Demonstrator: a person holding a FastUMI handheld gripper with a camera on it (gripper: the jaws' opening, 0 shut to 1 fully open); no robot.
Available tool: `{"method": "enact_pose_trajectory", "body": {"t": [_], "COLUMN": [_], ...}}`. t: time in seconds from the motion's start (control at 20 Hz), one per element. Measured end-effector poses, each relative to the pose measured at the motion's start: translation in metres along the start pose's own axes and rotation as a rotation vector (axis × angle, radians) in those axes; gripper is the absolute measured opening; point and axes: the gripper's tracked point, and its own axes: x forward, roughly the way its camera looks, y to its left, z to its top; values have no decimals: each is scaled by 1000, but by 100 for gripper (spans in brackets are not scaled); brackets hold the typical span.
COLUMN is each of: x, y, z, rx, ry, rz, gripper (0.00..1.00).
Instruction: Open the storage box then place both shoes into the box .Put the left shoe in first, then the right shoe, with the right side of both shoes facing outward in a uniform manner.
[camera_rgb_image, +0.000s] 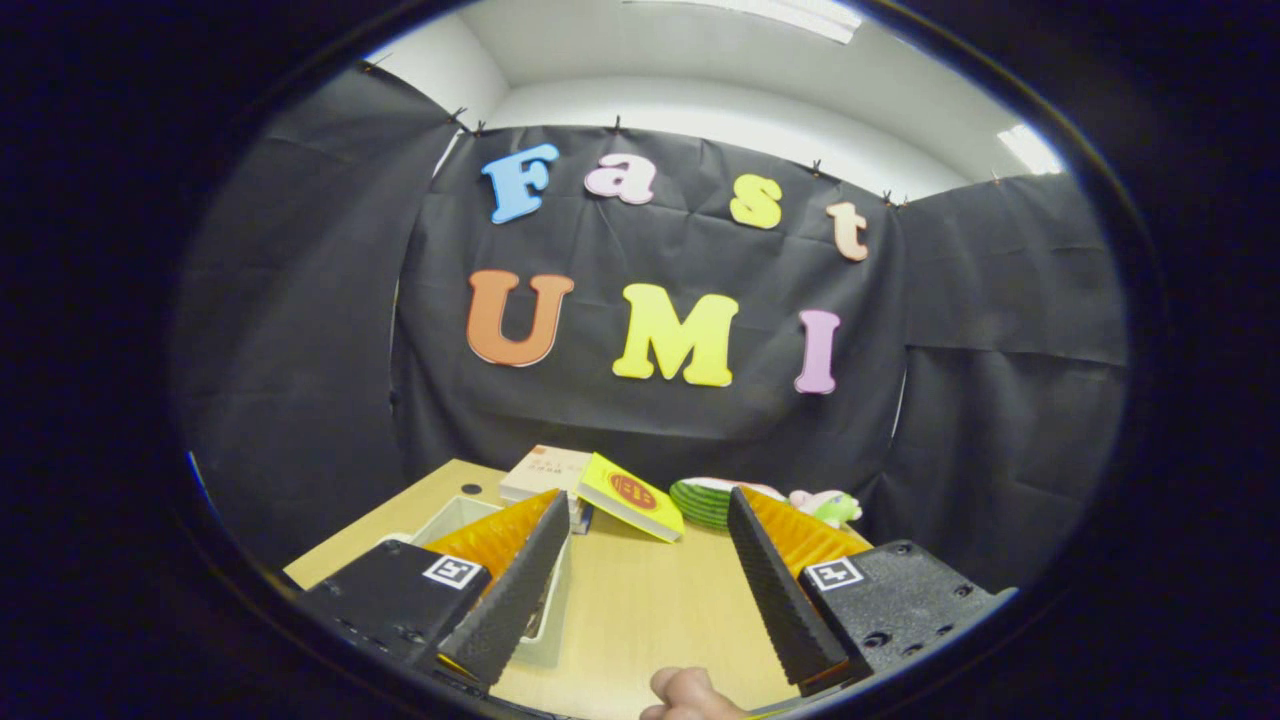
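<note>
My gripper (648, 510) is open, held above a light wooden table (640, 610), with nothing between its fingers. A pale, translucent storage box (455, 520) lies on the table under and beyond the left finger (515, 585); I see only its rim and part of the inside, so I cannot tell how its lid stands. The right finger (775, 585) hangs over bare tabletop.
Beyond the fingers, at the table's far edge, lie a white book (545, 470), a yellow book (630, 497) tilted against it, a green striped round thing (702, 502) and a pink and green plush toy (828, 503). A person's fingertip (685, 695) shows at the near edge.
</note>
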Motion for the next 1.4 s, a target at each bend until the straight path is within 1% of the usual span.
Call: {"method": "enact_pose_trajectory", "body": {"t": [0.2,0.4,0.55,0.75,0.85,0.95,1.1,1.4], "x": [-19,-34,-46,-59,-65,-64,-64,-61], "y": [-7,-15,-16,-30,-42,-53,-63,-66], "z": [7,14,11,8,7,7,-1,-20], "rx": [70,71,103,162,183,205,229,245], "ry": [-5,-16,-7,-5,-15,-37,-29,21], "rz": [38,46,71,98,89,68,59,95], "gripper": [100,100,100,100,100,100,100,100]}}
